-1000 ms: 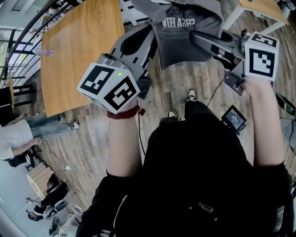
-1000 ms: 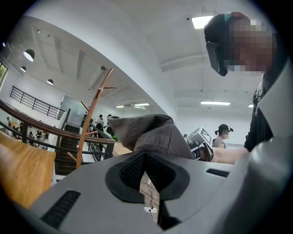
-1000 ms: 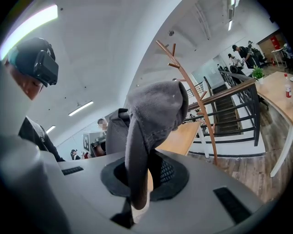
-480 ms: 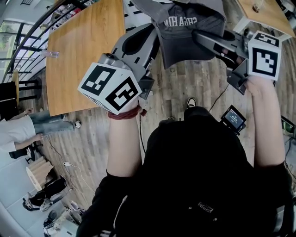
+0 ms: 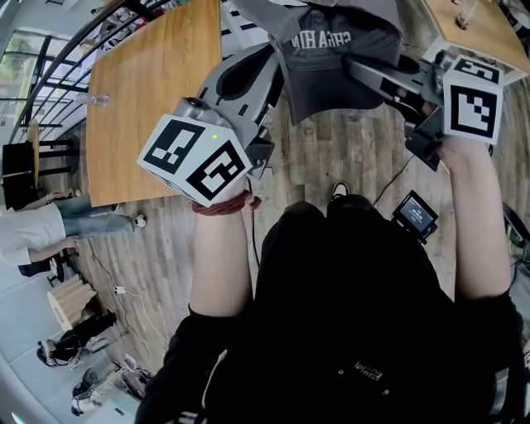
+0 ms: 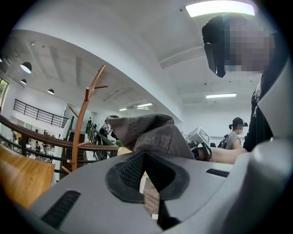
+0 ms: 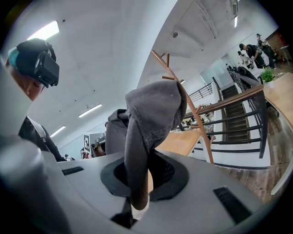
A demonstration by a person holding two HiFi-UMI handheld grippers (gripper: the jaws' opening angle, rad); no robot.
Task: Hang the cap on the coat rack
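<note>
A grey cap (image 5: 331,58) with white lettering hangs high between my two grippers, at the top of the head view. My right gripper (image 5: 354,68) is shut on its brim; in the right gripper view the cap (image 7: 151,114) runs down between the jaws of the right gripper (image 7: 137,183). My left gripper (image 5: 269,58) meets the cap's other side with its tips together on the fabric edge. In the left gripper view the cap (image 6: 151,132) sits just past the left gripper (image 6: 144,155). The wooden coat rack (image 6: 82,123) stands beyond, its hooks bare; the coat rack (image 7: 192,105) rises just behind the cap.
A large wooden table (image 5: 149,99) lies below at the left and another table (image 5: 472,25) at the top right. A black railing (image 7: 238,114) and stairs stand behind the rack. A person (image 5: 33,236) stands at the left edge, and another person (image 6: 236,132) farther off.
The cap and both grippers stay in nearly the same place. The floor and tables below drift slightly as the head shifts.
</note>
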